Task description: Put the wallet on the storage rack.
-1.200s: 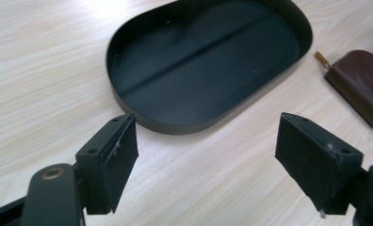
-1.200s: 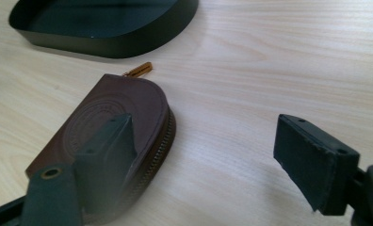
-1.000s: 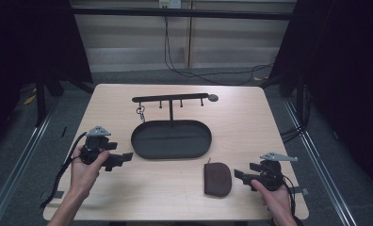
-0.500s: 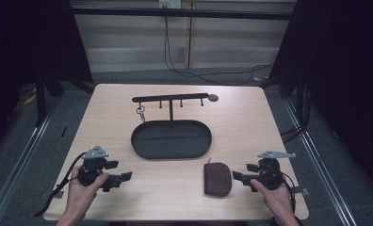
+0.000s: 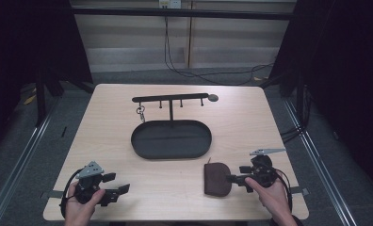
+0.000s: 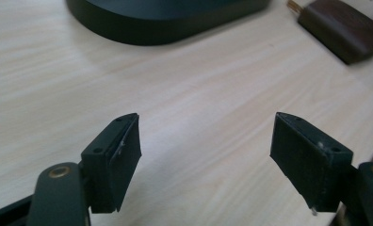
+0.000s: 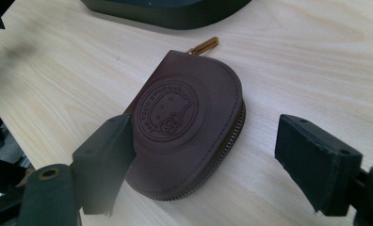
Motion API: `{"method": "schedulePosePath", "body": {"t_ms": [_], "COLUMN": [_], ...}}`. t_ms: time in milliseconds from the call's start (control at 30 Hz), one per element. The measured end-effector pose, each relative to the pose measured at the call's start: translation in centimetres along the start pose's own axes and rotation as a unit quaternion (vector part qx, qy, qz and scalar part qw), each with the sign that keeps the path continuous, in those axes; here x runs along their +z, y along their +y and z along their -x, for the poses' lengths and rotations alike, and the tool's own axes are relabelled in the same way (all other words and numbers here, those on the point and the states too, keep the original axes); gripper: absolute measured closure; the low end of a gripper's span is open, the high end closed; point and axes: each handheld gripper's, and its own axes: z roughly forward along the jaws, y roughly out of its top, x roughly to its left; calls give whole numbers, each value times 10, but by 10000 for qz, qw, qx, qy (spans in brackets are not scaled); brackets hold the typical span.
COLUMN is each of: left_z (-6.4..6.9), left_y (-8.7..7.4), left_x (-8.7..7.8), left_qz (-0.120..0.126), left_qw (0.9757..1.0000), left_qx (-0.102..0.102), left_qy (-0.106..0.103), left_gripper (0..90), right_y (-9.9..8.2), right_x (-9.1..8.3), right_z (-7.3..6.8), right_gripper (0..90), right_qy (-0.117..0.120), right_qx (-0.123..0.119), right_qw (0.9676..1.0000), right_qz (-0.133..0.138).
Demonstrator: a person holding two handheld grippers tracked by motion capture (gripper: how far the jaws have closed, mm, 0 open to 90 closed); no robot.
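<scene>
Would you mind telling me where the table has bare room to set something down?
The light wooden table is bare along its left side, left of the black oval tray, and along its right side beyond the hook rack. The front strip between the left gripper and the brown zipped leather pouch is also free. It is crowded where the right gripper meets the pouch.

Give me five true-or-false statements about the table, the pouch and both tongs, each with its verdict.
1. The brown leather zip pouch lies flat on the light wooden table. True.
2. The right tongs are clamped on the pouch. False: they are open around it.
3. The left tongs are open over bare wood. True.
4. The pouch sits inside the black oval metal tray. False: it lies on the table beside the tray.
5. A metal key clip hangs from the black hook rail. True.
</scene>
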Motion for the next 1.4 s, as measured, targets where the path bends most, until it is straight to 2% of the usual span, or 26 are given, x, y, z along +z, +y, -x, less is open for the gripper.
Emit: {"method": "schedulePosePath", "body": {"t_ms": [133,200,233,333,400,500,633,733,833,1000,1067,1200,1400], "left_z": [1,0,0,-2,-3,-5,-5,-5,-5,-5,-5,-6,-6], "left_y": [0,-1,-1,-1,0,1,1,2,2,2,2,2,2], "left_x": [2,2,2,3,0,0,0,0,0,0,0,0,0], "left_qz": [-30,-44,-47,-149,-8,-18,-60,-84,-66,-97,-92,-106,-98], "left_qw": [10000,9999,10000,9998,9999,9999,9998,9997,9997,9996,9996,9997,9996], "left_qx": [32,4,-2,-40,-78,-77,-66,-72,-80,-74,-86,-87,-109], "left_qy": [26,-97,-68,-142,-129,-142,-194,-196,-211,-242,-235,-216,-227], "left_gripper": [240,229,226,224,224,221,221,221,221,221,221,222,222], "right_y": [9,14,17,25,29,37,45,50,53,59,61,62,64], "right_x": [5,7,9,13,16,22,28,31,38,49,53,63,73], "right_z": [-2,-4,-5,-10,-13,-14,-16,-16,-18,-20,-19,-18,-17], "right_gripper": [216,226,228,226,233,267,217,182,178,181,182,195,150], "right_qy": [-39,67,115,20,-9,-232,-365,-362,-391,-521,-512,-530,-534], "right_qx": [39,3,-12,-123,-118,-180,-242,-253,-210,-371,-279,-309,-234], "right_qw": [9996,9995,9992,9978,9968,9935,9879,9840,9771,9709,9692,9640,9583], "right_qz": [-263,-300,-387,-644,-790,-1096,-1487,-1727,-2082,-2307,-2394,-2587,-2798]}}
